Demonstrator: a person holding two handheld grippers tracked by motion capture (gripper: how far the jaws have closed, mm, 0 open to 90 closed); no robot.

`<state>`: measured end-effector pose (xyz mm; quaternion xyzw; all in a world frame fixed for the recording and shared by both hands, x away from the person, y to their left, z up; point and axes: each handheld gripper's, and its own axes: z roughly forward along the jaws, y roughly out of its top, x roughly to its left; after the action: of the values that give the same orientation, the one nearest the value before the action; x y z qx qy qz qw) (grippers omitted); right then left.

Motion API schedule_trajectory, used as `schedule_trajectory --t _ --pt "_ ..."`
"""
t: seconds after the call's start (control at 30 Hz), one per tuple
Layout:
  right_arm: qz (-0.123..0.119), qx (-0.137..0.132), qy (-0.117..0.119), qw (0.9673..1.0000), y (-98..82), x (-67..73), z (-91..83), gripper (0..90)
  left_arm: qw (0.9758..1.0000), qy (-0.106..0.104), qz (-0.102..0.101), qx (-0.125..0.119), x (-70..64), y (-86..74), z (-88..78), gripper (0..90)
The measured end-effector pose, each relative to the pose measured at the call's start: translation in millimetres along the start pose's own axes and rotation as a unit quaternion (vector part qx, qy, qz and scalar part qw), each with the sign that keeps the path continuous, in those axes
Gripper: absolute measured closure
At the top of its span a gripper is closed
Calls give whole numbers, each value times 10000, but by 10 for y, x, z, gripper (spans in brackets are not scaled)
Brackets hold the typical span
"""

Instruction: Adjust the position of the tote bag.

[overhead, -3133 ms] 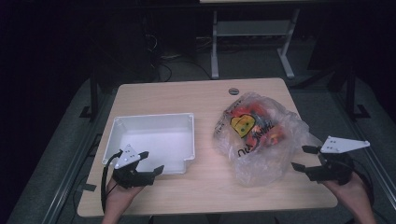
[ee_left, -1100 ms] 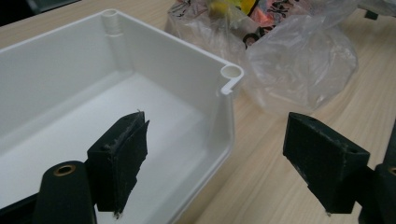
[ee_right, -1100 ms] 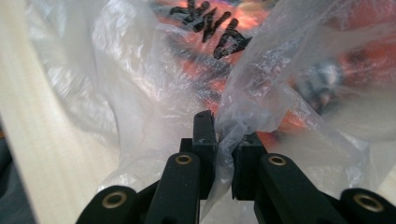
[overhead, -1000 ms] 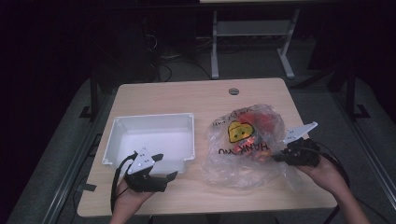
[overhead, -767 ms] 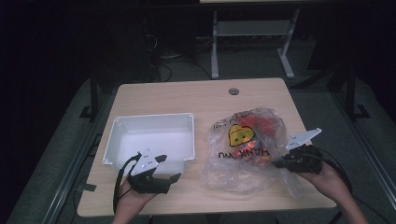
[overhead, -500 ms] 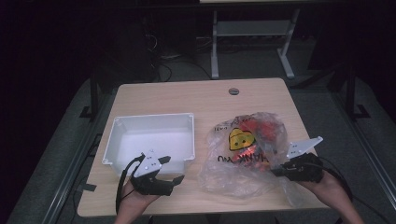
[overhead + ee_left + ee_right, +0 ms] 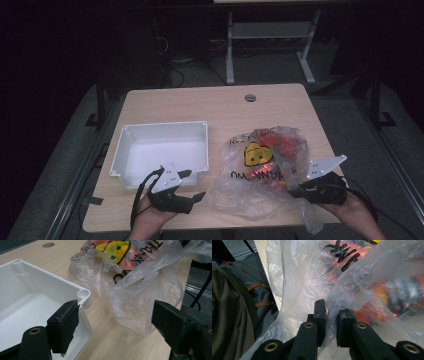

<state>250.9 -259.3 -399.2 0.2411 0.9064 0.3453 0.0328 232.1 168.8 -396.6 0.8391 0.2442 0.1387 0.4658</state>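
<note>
Nearest me, at the front edge of the worktop [image 7: 210, 102], the right gripper [image 7: 329, 315] has its jaws narrow, w/ a fold of the bag [image 7: 265, 170] between them. The film sits in the gap, but a thin slit shows beside it, so I can't tell if the pads really press on it. The left gripper [image 7: 120, 322] has its jaws wide, nothing in them, aimed at the bag's near left side and just beside the front right corner of the tub [image 7: 160, 152].

The bag lies on the right half of the worktop, beside the tub, w/ red and orange stuff inside and a yellow face printed on it. Its front corner hangs a bit over the front edge, by the right hand [image 7: 357, 215].

What could go wrong, I think: the film is thin and slippy, so a weak pinch could let it slide out. A hard tug could rip it. If the bag gets dragged more toward the front, the stuff could spill off the edge. The left jaw could also bump the tub corner, since it's so close.

Room to move: lots of bare worktop behind the bag and tub, toward the round hole [image 7: 250, 97]. Little room at the front and right edges.
</note>
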Motion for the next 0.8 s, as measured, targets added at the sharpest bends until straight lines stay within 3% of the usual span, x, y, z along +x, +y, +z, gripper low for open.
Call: schedule_trajectory --t 0.2,0.43,0.53,0.8 --pt "-44 -102 -82 9999 27 -38 -47 720 9999 -150 76 -9 -62 64 66 216" --pt "-102 -306 -270 9991 70 -67 -223 565 9987 -414 282 40 -146 201 181 218" --pt "-140 -445 -403 9981 99 -70 -327 441 9972 -650 363 37 -206 295 266 222" --pt "-295 -416 -418 9978 117 -82 -373 360 9931 -937 706 85 -399 549 568 227"
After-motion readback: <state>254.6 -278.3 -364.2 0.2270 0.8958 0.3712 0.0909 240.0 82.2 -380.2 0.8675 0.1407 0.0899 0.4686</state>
